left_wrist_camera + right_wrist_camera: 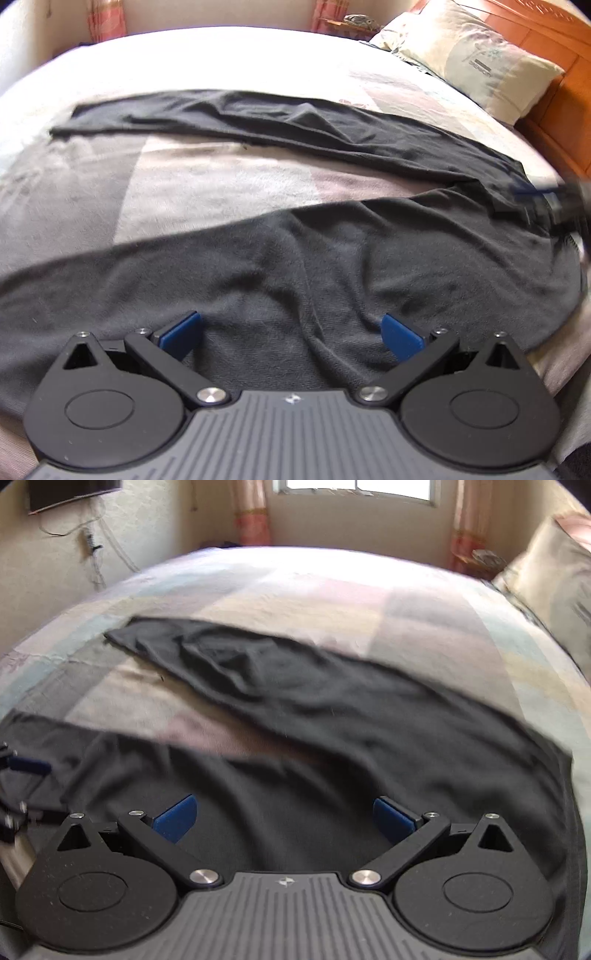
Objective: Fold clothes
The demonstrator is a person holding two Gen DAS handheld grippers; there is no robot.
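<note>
1. Trousers (295, 229) of dark knit cloth lie spread on the bed (221, 173), one leg stretched toward the far side, the other across the near edge under both tools.
2. Left gripper (291, 332) hovers just over the near leg, jaws wide apart, holding nothing.
3. Right gripper (284, 816) hangs over the waist end, jaws likewise wide apart and empty; the picture is blurred.
4. Folding looks barely begun: the legs are still split in a V, not stacked.
5. Next move likely calls for pinching one leg at hem and waist, then laying it over the other, edges matched.
6. A pillow (476, 62) sits well clear.
</note>
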